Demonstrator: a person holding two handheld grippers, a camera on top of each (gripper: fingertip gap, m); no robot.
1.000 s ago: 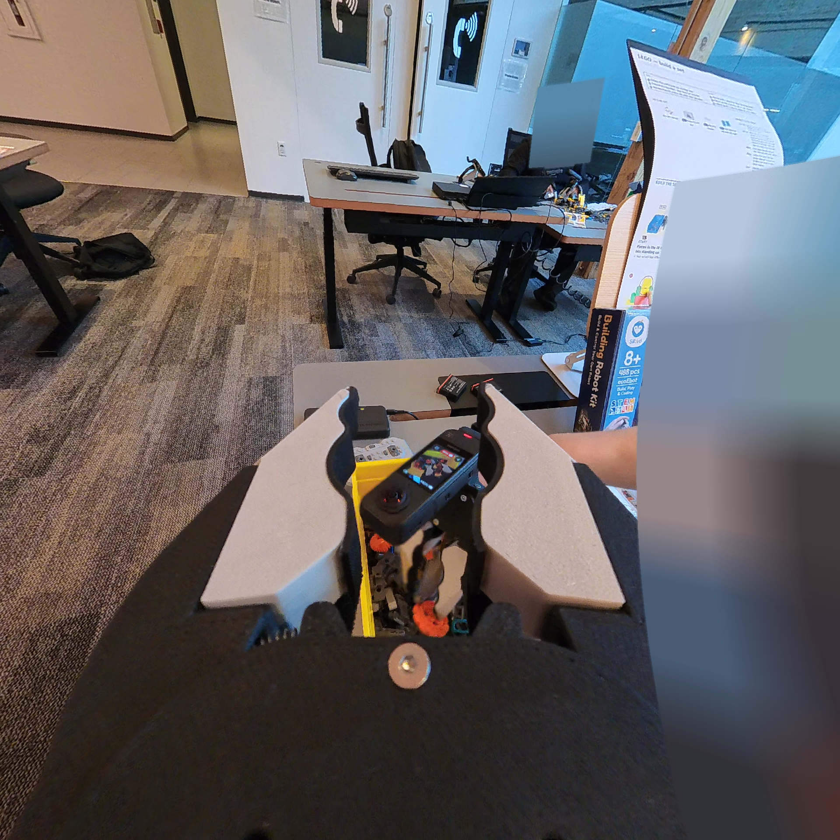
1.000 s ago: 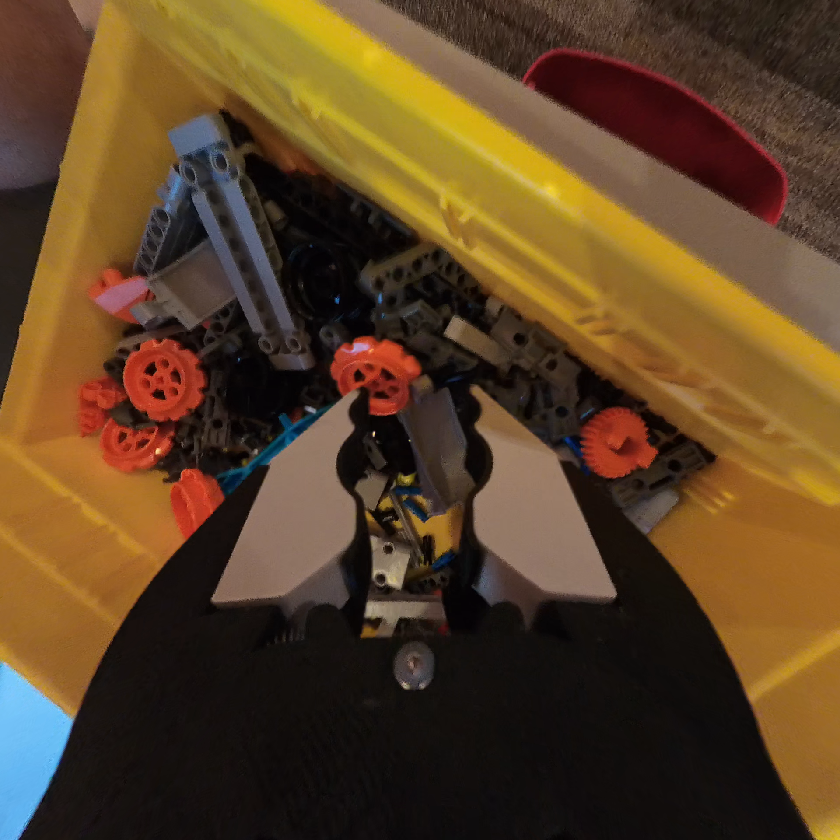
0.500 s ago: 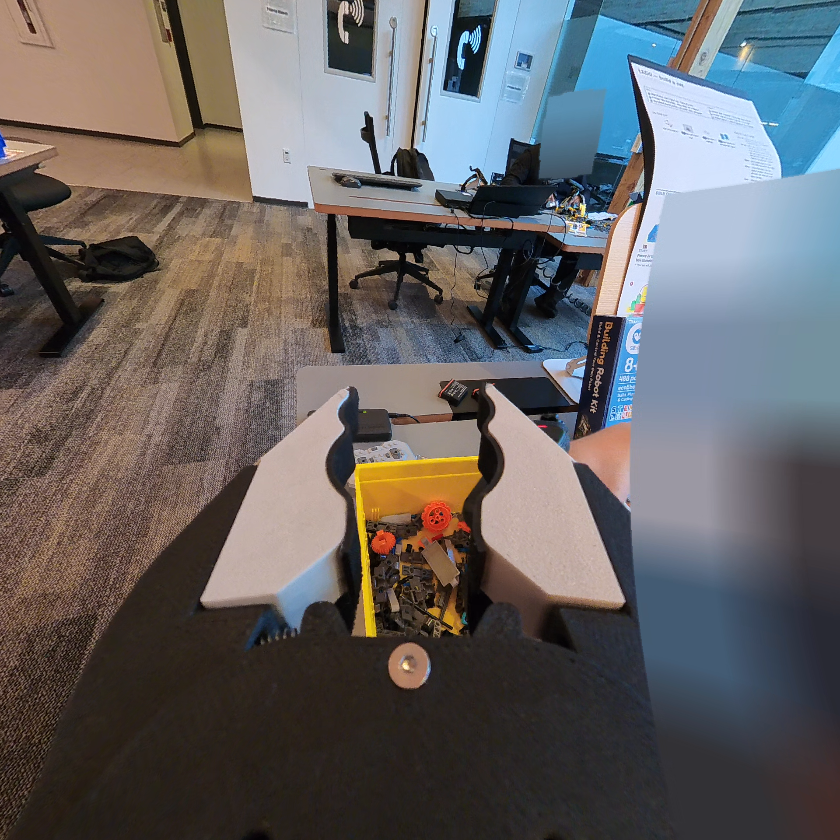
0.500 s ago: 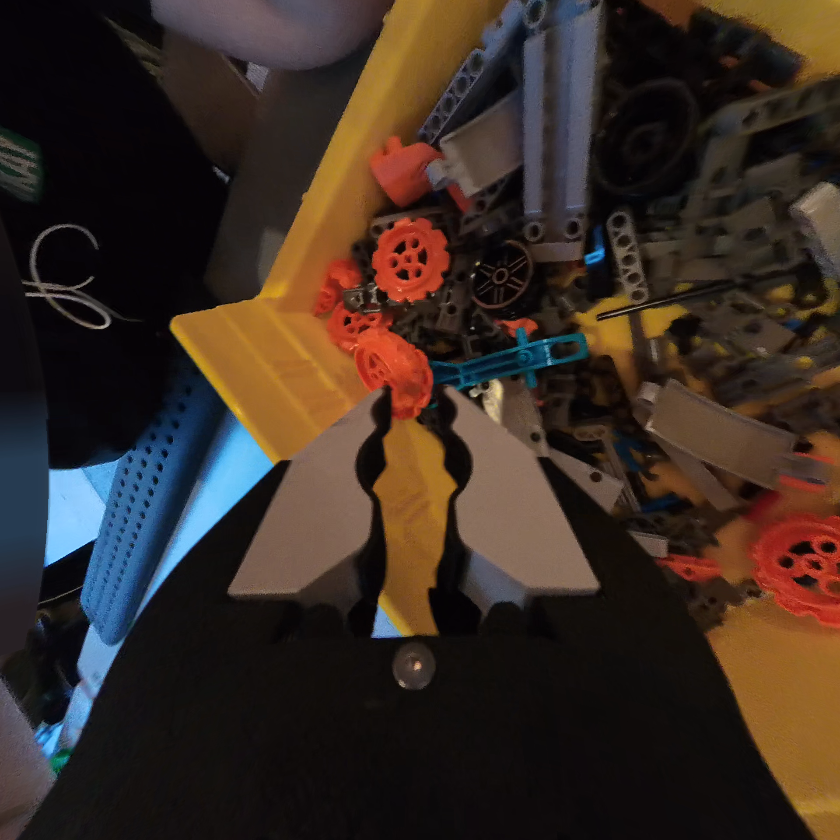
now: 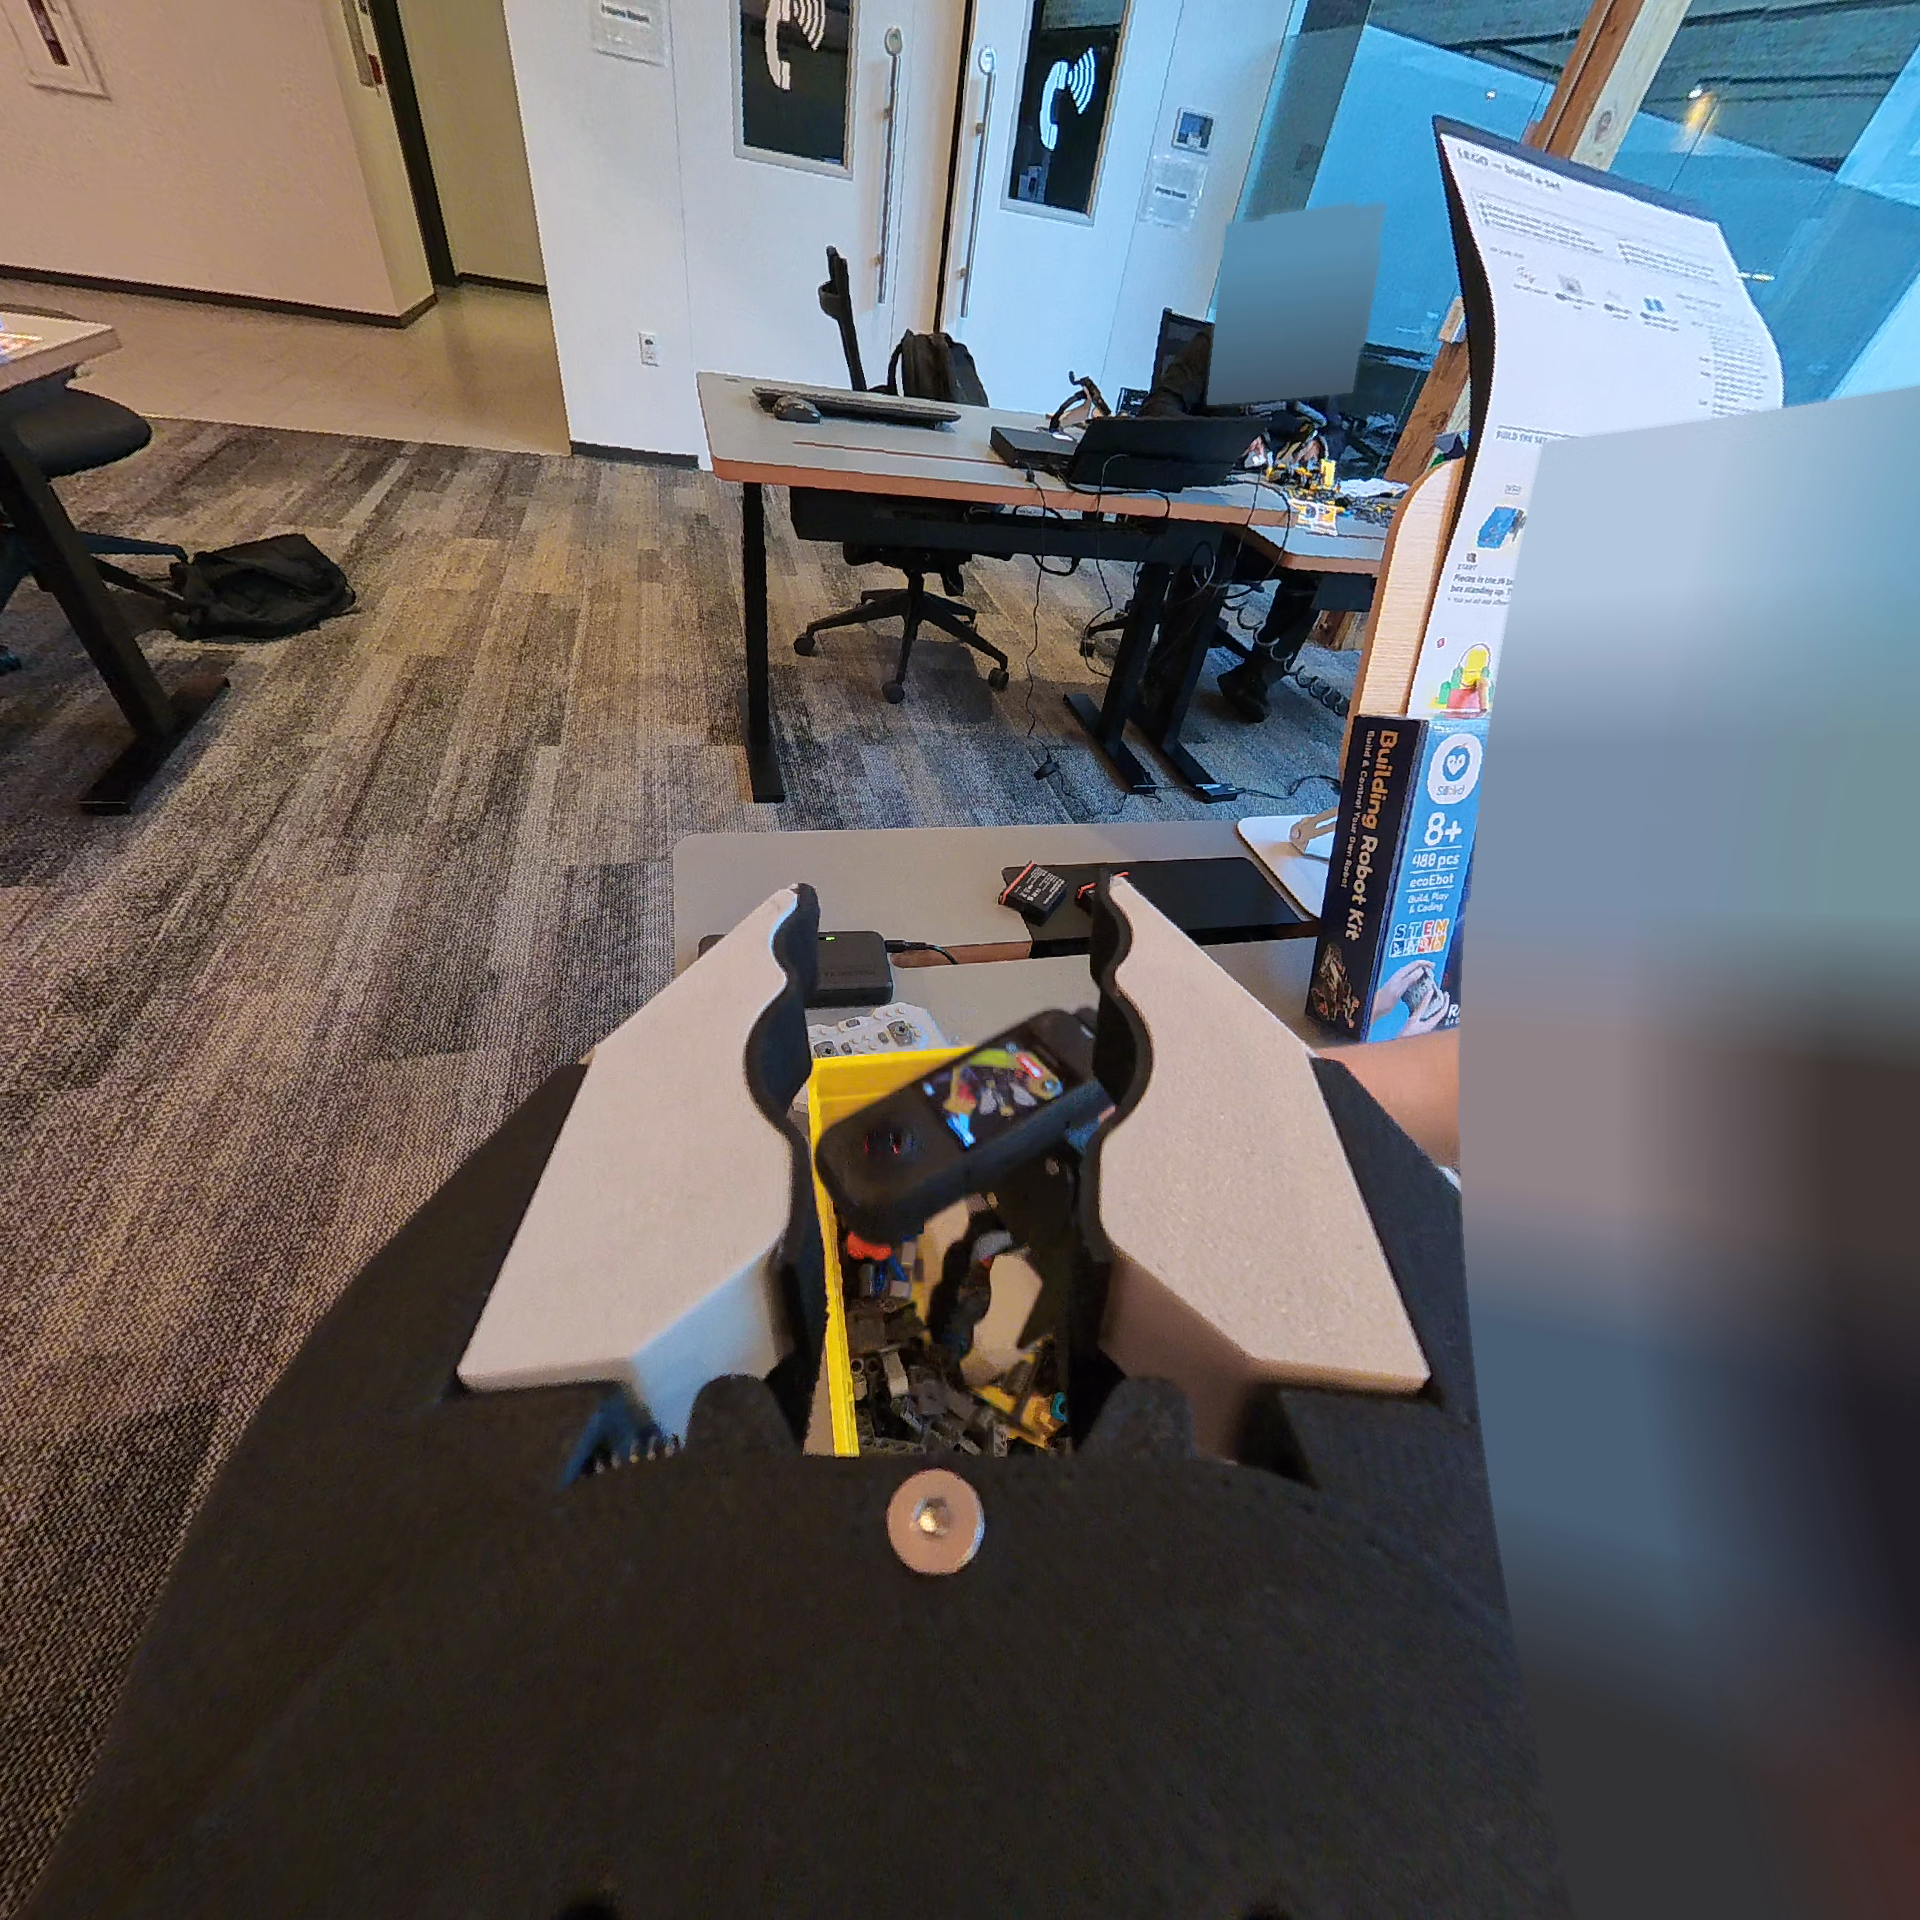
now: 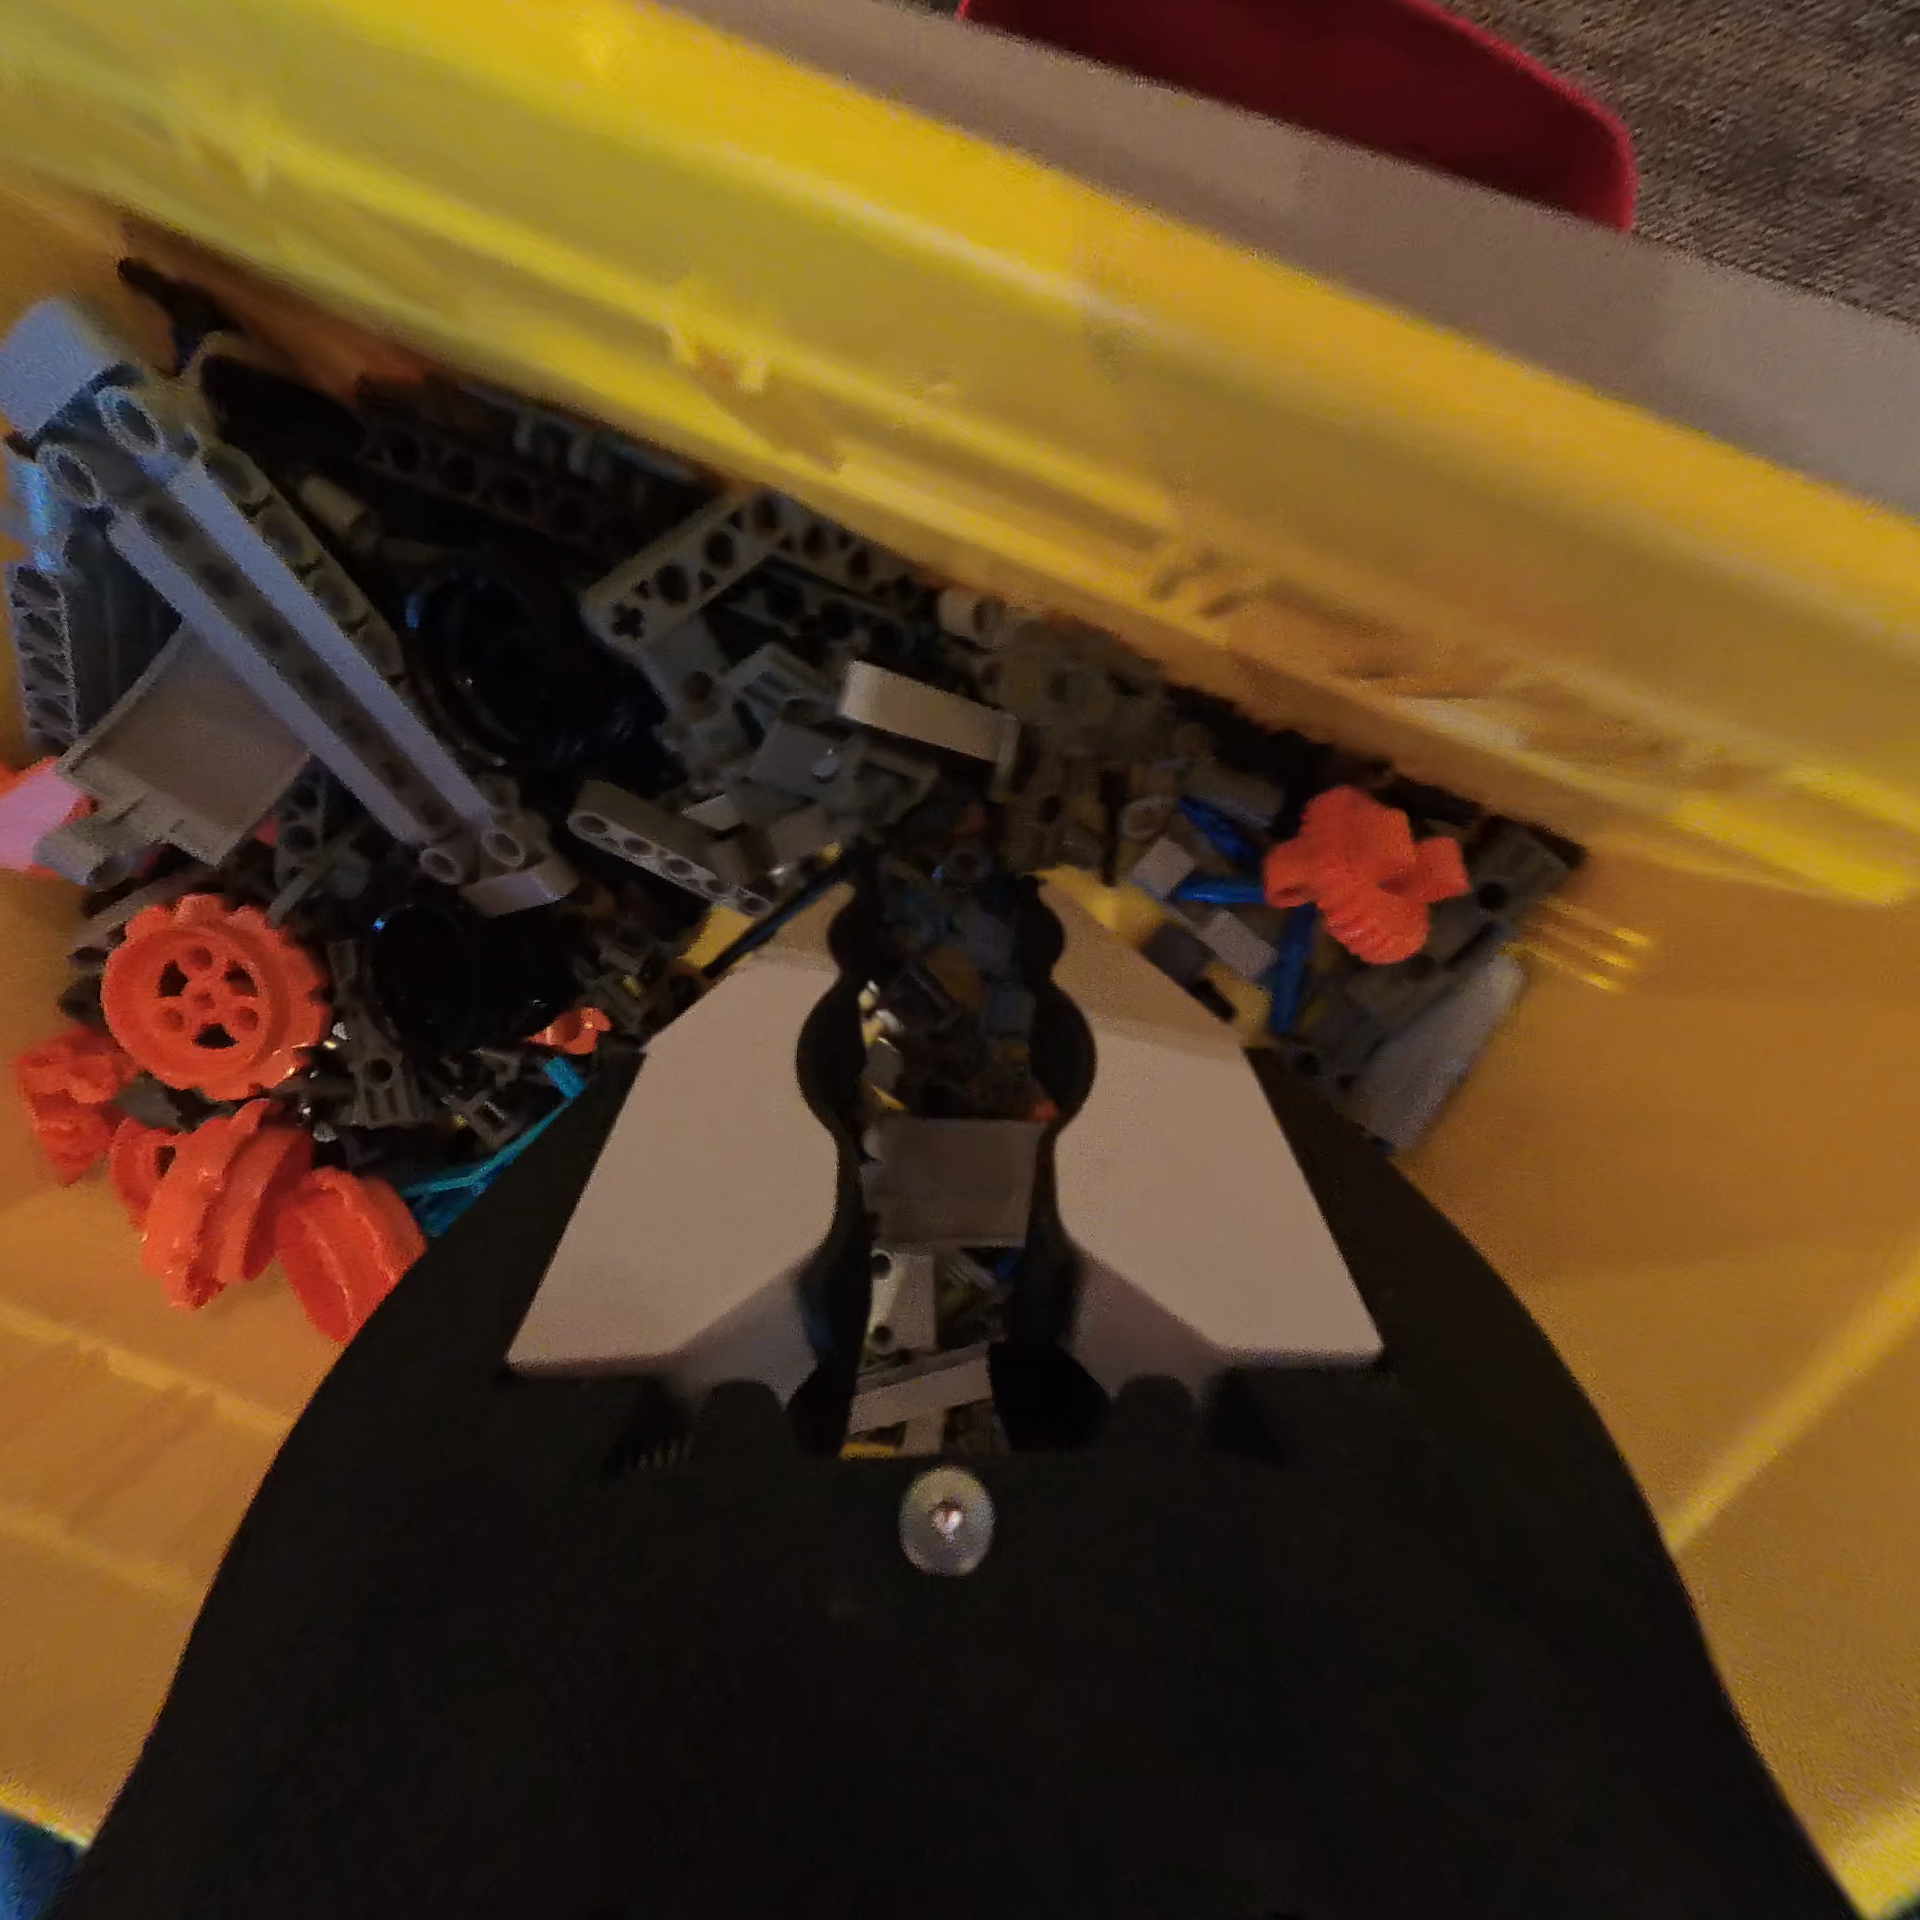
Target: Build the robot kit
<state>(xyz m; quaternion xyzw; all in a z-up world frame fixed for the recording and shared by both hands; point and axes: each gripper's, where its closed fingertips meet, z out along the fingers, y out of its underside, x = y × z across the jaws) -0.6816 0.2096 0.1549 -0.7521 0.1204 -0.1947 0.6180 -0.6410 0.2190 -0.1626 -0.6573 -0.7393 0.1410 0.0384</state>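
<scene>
A yellow bin (image 6: pixel 935 312) holds several loose building pieces: grey beams (image 6: pixel 291 644), orange wheels (image 6: pixel 208 992), an orange gear (image 6: pixel 1361 873) and black tyres. My right gripper (image 6: pixel 945 894) is low in the bin with its tips among the pieces. Its jaws stand apart, and a grey piece (image 6: pixel 951 1184) shows in the gap between them. My left gripper (image 5: pixel 954 899) is open and empty, held above the near end of the bin (image 5: pixel 831 1247). The black camera (image 5: pixel 961 1127) on the right gripper shows between the left fingers.
A blue-and-black kit box (image 5: pixel 1397 883) stands on the grey table (image 5: pixel 883 862) to the right. A black power pack (image 5: pixel 847 961) and a flat black device (image 5: pixel 1195 894) lie beyond the bin. A person's arm (image 5: pixel 1392 1091) is to the right. A red chair (image 6: pixel 1351 94) stands past the table edge. The grippers' ends are close to 30 cm from one another.
My right gripper swung from the bin's corner back into the middle of the pile, and its jaws widened. Its camera is again between the left fingers. The left gripper barely moved.
</scene>
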